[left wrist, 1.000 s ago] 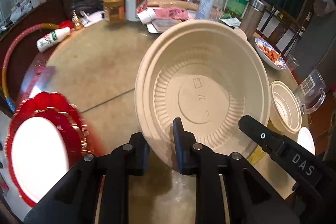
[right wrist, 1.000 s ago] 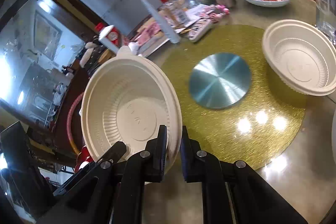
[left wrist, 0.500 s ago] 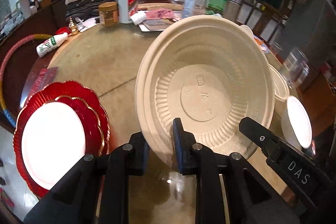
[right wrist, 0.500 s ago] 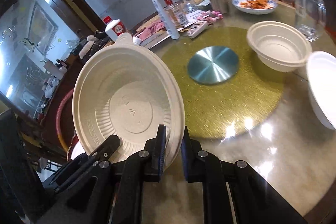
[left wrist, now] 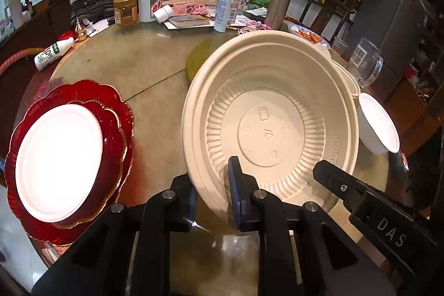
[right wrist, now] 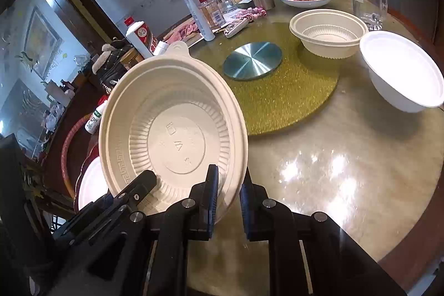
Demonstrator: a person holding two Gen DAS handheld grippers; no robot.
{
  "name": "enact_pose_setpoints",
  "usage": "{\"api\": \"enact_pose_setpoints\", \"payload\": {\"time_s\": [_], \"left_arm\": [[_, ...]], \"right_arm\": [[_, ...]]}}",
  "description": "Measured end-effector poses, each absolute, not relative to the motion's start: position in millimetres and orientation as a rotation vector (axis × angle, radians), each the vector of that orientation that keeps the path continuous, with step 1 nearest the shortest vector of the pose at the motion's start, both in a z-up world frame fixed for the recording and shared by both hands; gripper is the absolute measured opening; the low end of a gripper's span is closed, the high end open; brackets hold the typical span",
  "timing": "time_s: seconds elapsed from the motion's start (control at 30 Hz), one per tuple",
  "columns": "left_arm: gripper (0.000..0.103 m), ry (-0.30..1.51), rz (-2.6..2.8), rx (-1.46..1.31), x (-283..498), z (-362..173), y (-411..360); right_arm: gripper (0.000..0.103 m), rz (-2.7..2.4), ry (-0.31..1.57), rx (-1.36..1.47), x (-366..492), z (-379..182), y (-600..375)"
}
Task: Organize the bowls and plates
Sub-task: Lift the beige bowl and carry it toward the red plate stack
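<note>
I am holding the beige bowl (left wrist: 272, 115) tilted above the table (left wrist: 133, 65) near its front edge, both the left gripper (left wrist: 213, 193) and the right gripper (right wrist: 227, 193) clenched on its rim, "DAS" readable on the right one's arm.

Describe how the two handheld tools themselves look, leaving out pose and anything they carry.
The left tool and the right tool are both matte black, with two flat, blocky fingers on angular linkage arms joined by round silver bolts. In the left wrist view the right tool's body bears white letters "DAS". No cables, hands or sleeves show.
</note>
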State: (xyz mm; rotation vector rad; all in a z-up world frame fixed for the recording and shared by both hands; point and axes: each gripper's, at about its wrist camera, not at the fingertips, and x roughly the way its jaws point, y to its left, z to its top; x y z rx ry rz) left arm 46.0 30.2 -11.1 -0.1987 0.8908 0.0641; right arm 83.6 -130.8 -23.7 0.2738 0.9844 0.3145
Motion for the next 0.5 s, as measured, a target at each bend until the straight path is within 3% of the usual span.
{"api": "enact_pose_setpoints", "payload": {"time_s": [0.5], "left_arm": [[0.018, 0.792, 0.040, -0.216, 9, 9, 54]], "right_arm": [[0.015, 0.331, 0.886, 0.212, 46, 1, -105]]}}
